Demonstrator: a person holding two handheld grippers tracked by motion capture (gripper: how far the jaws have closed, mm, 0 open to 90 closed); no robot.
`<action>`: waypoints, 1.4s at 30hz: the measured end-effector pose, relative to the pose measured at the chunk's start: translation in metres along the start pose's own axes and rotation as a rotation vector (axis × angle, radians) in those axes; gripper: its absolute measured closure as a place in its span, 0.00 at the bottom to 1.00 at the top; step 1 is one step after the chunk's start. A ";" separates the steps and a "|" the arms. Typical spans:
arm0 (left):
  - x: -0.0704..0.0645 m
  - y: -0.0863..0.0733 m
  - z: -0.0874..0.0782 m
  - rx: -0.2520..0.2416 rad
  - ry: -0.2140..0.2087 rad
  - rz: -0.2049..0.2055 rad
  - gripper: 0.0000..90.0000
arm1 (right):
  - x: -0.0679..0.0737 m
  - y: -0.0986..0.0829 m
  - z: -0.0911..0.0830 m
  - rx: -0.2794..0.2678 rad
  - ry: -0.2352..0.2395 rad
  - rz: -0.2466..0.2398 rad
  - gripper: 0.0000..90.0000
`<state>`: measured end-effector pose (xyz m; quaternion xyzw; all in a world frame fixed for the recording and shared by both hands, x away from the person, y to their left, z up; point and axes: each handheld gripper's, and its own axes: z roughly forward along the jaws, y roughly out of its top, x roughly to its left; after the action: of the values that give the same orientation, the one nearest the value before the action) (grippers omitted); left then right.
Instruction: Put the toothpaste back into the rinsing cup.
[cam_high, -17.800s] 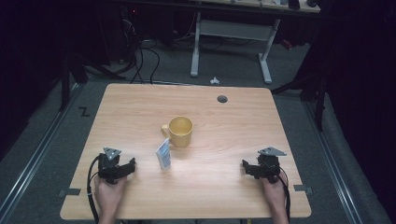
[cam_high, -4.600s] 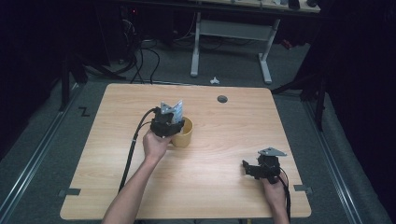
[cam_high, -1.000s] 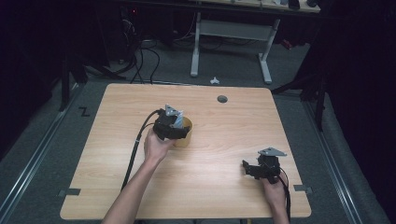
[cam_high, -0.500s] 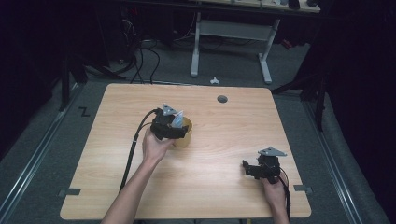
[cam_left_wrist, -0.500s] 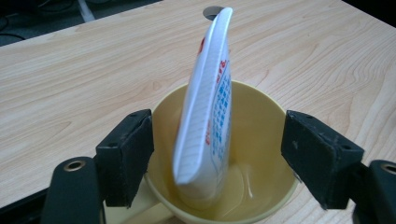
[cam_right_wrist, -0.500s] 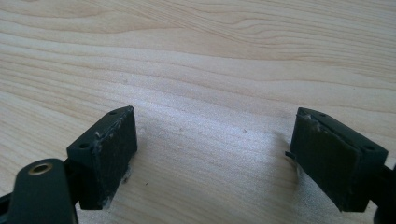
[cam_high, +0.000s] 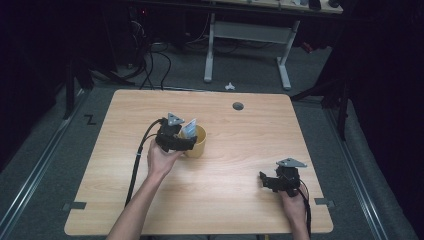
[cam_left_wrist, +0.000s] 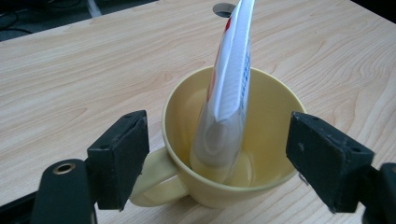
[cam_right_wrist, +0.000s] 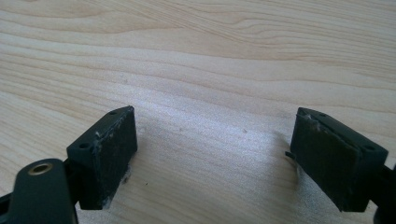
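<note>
**Sachet standing in the yellow mug, both grippers open**

At the middle of the table, slightly left, the left gripper sits at the near-left side of a yellow mug, held by the person's left hand. Seen in the left gripper view, its jaws stand wide apart, one on each side of the mug, with a gap between each jaw and the mug wall; they hold nothing. The mug's handle points toward the gripper, just beside the left jaw. A white and silver sachet with a red mark stands inside the mug, its lower end on the bottom and its top leaning above the rim toward the far side. In the high view the sachet pokes up from the mug just beside the gripper's grey plate.

Near the right front corner of the wooden table, well apart from the mug, the right gripper rests low in the person's right hand. Its jaws are also spread wide, with bare wood between them. A round cable hole lies near the far edge.
</note>
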<state>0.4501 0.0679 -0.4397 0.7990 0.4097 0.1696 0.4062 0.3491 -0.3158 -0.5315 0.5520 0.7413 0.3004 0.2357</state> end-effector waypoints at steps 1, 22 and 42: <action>0.000 -0.001 -0.001 -0.001 -0.003 -0.002 0.24 | 0.000 0.000 0.000 0.000 0.000 0.000 0.17; 0.005 -0.011 -0.023 -0.044 -0.010 -0.027 0.27 | 0.000 0.000 0.000 0.000 0.000 0.000 0.17; 0.010 -0.019 -0.037 -0.066 -0.017 -0.044 0.29 | 0.000 0.000 0.000 0.000 0.000 0.000 0.17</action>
<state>0.4241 0.1012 -0.4331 0.7774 0.4180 0.1673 0.4392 0.3490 -0.3157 -0.5315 0.5520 0.7413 0.3004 0.2358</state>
